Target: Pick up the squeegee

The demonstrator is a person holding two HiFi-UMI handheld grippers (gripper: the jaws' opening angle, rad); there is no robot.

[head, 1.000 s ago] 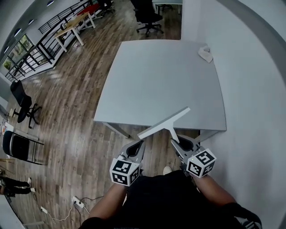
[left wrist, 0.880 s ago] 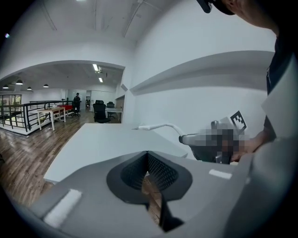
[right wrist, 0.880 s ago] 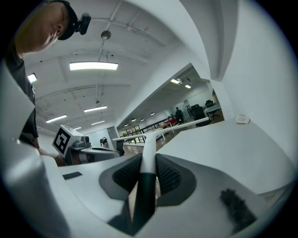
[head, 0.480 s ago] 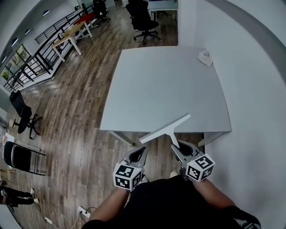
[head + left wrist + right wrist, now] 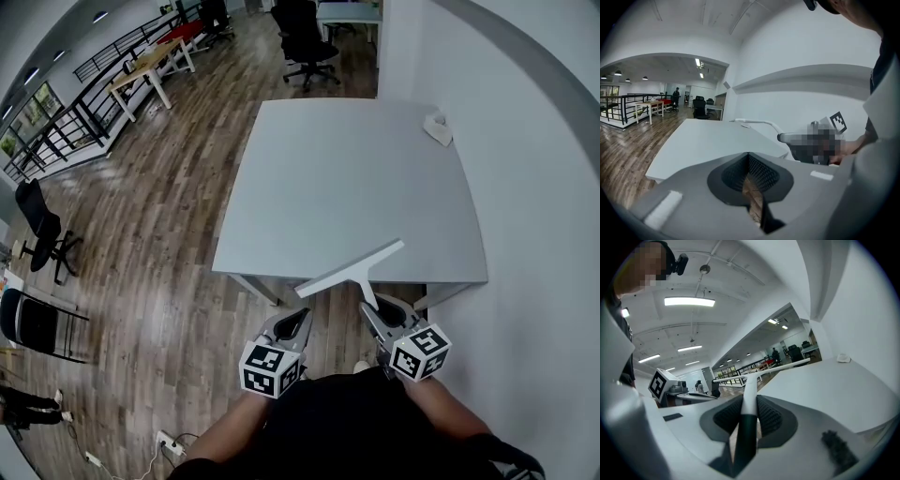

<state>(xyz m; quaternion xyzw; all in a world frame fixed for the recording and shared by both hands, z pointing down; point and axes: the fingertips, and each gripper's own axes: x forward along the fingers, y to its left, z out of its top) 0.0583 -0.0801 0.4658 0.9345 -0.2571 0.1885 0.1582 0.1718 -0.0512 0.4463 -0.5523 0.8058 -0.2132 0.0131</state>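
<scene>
Lower centre of the head view, and the right gripper [image 5: 375, 305] had the squeegee [image 5: 352, 268] by its handle. The right gripper view confirmed it: both jaws were pressed on the handle, which ran up between the ribbed pads, dark at the grip and white further out. The long pale blade sat across the top of the handle, slanting from lower left to upper right in the head view, right over the near edge of the grey table [image 5: 356, 178]. Whether the blade touched that edge could not be told.

Just to its left, the left gripper [image 5: 298, 319] was closed, its jaws brought to a point with nothing held between them; only wooden floor showed through the thin slit below the tips in the left gripper view. The two grippers sat side by side, near each other but apart.

Up at the table's far right corner lay a small white crumpled object [image 5: 437, 127], close to the white wall [image 5: 534, 187]. A black office chair [image 5: 305, 37] stood at the top of the frame.
</scene>
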